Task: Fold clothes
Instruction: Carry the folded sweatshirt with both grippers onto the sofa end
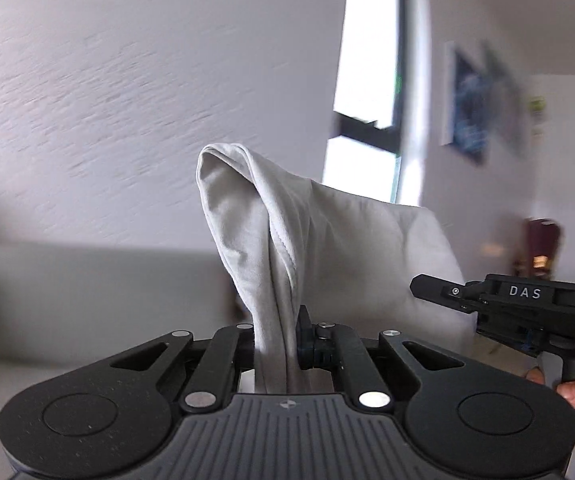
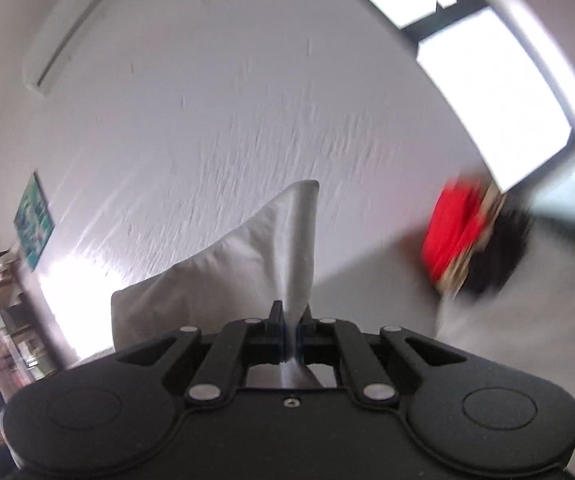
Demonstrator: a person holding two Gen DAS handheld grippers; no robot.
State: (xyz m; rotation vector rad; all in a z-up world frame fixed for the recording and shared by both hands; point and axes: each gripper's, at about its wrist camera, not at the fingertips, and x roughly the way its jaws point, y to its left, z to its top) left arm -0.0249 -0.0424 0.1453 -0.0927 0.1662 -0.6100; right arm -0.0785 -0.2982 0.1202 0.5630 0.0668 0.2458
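Gripping grey garment: left gripper fingers clamped on bunched fabric, right gripper likewise.

Pale surface, red-and-black bundle atop

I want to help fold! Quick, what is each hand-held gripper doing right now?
Left hand-held gripper: shut on the grey cloth.
Right hand-held gripper: shut on the same cloth.
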